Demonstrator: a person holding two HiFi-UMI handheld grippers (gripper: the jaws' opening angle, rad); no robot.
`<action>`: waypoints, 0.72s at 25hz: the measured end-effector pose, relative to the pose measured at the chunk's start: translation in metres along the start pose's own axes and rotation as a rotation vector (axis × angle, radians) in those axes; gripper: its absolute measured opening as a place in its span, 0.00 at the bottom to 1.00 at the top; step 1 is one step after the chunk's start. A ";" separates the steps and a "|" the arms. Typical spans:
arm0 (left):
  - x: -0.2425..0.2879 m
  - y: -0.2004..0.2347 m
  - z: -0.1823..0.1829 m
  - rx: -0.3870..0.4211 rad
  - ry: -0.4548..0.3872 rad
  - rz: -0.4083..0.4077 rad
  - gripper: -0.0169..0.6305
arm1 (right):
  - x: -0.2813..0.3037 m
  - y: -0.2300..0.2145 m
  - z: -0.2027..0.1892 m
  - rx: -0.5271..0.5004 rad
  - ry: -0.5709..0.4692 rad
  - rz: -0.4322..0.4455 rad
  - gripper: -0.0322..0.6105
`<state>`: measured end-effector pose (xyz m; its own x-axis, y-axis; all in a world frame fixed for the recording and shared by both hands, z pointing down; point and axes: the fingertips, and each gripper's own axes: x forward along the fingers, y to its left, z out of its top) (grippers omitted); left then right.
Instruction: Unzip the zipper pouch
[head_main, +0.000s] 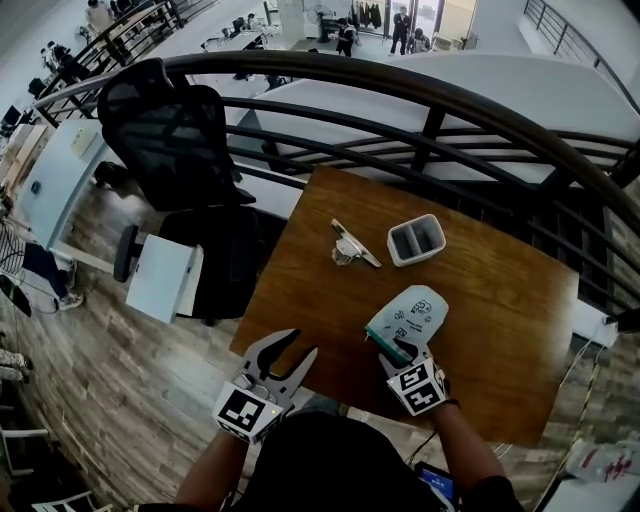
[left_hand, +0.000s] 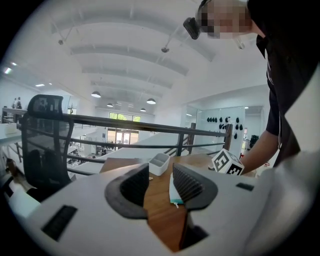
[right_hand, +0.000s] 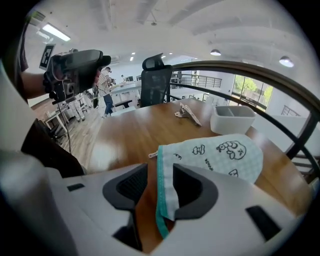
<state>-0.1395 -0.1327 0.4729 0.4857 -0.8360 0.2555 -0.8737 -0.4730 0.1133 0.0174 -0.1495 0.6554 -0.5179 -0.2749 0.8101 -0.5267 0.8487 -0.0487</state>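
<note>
A pale green zipper pouch with cartoon prints lies on the wooden table near its front edge. My right gripper reaches the pouch's near end. In the right gripper view the pouch has its teal zipper edge between the jaws, beside the right pad, with a gap of bare wood to the left pad. The small zipper pull sticks out at the left corner. My left gripper hovers open at the table's front left corner, holding nothing. From the left gripper the pouch shows just ahead.
A white two-compartment tray and a metal clip-like tool lie at the table's far side. A black office chair stands at the left. A dark curved railing runs behind the table.
</note>
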 end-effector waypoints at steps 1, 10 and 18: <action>0.001 0.003 -0.004 -0.002 0.011 -0.004 0.27 | 0.004 0.000 -0.002 -0.005 0.014 0.001 0.30; 0.019 0.019 -0.010 -0.023 0.045 -0.034 0.26 | 0.023 -0.002 -0.015 -0.021 0.140 0.011 0.28; 0.046 0.029 -0.027 -0.009 0.105 -0.122 0.26 | 0.031 -0.001 -0.016 0.013 0.187 0.027 0.20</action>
<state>-0.1434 -0.1769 0.5141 0.5836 -0.7384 0.3379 -0.8086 -0.5667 0.1580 0.0129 -0.1516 0.6897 -0.3984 -0.1629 0.9026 -0.5239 0.8482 -0.0782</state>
